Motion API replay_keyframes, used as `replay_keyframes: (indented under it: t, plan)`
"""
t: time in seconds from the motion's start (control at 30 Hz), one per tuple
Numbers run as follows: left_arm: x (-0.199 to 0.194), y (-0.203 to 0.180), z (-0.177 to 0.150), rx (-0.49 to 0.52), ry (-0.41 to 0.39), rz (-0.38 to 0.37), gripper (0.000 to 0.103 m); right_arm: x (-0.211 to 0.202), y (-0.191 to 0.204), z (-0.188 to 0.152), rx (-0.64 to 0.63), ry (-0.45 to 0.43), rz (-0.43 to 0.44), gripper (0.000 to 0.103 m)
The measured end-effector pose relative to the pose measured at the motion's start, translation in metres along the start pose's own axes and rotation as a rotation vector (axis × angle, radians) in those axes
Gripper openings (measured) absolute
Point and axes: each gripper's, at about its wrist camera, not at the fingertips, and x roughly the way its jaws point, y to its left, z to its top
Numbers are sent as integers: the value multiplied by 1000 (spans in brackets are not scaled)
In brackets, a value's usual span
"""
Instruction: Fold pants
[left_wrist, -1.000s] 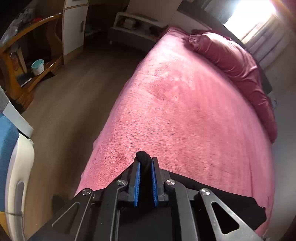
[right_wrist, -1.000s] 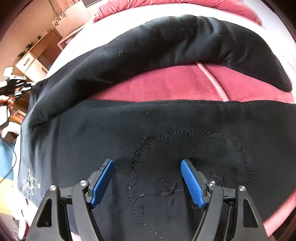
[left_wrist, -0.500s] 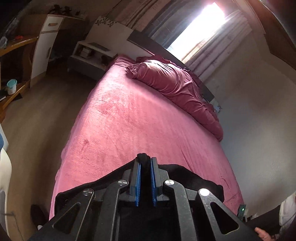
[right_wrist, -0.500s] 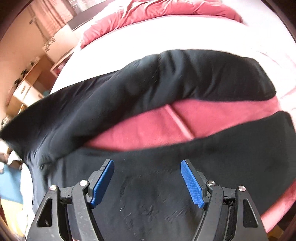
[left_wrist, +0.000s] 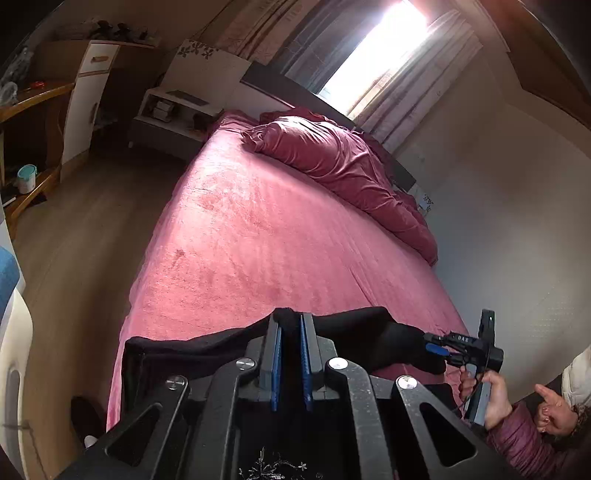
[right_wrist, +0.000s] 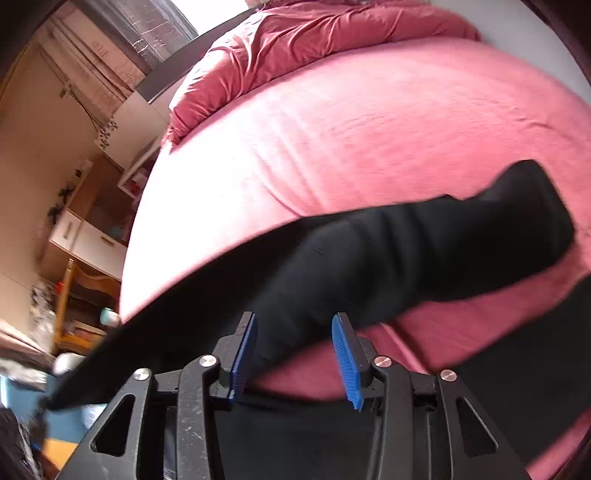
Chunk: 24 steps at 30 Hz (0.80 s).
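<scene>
A wide bed (left_wrist: 258, 236) covered in a pink fleece sheet carries everything here; in the left wrist view it runs from about 6 o'clock up toward 12 o'clock, with wooden floor (left_wrist: 85, 236) along its 9 o'clock side. Toward 1 o'clock, at the head of the bed, a bunched dark-red duvet (left_wrist: 340, 166) lies directly on the sheet. Near the foot, at roughly 6 o'clock, black pants (right_wrist: 424, 254) lie across the sheet, partly lifted off it, with a strip of bare pink showing between the two legs in the right wrist view.
</scene>
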Motion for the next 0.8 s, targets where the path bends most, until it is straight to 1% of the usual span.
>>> replay_keyframes:
  t: [0.1, 0.17, 0.23, 0.4, 0.47, 0.57, 0.6, 0.63, 0.67, 0.73, 0.77, 0.8]
  plan:
    - [-6, 0, -3, -1, -7, -2, 9, 23, 13, 22, 64, 38, 65, 41]
    - [-10, -1, -5, 8, -10, -2, 9, 35, 15, 31, 97, 47, 64, 43]
    - [-13, -2, -5, 16, -12, -4, 9, 58, 15, 44, 143, 97, 75, 43]
    - [-18, -5, -4, 36, -18, -7, 9, 100, 5, 58, 234, 178, -2, 43]
    - [-20, -8, -3, 50, -18, -14, 9, 110, -2, 62, 263, 190, -24, 43]
    - [-22, -11, -1, 66, -16, -25, 9, 119, -6, 69, 268, 210, -45, 43]
    - [-22, -12, 0, 69, -16, -24, 9, 123, -7, 71, 257, 225, -60, 40]
    - [-22, -12, 2, 68, -16, -22, 9, 121, -5, 72, 238, 231, -69, 27]
    - [-21, -11, 3, 66, -15, -20, 9, 120, -4, 71, 218, 231, -74, 10]
    - [-17, -7, 7, 55, -15, -8, 9, 114, 0, 73, 179, 214, -75, 7]
    - [-15, -6, 10, 49, -14, 2, 9, 109, 1, 73, 160, 196, -71, 1]
    - [-11, -3, 14, 41, -12, 13, 9, 105, 2, 75, 153, 186, -66, 1]
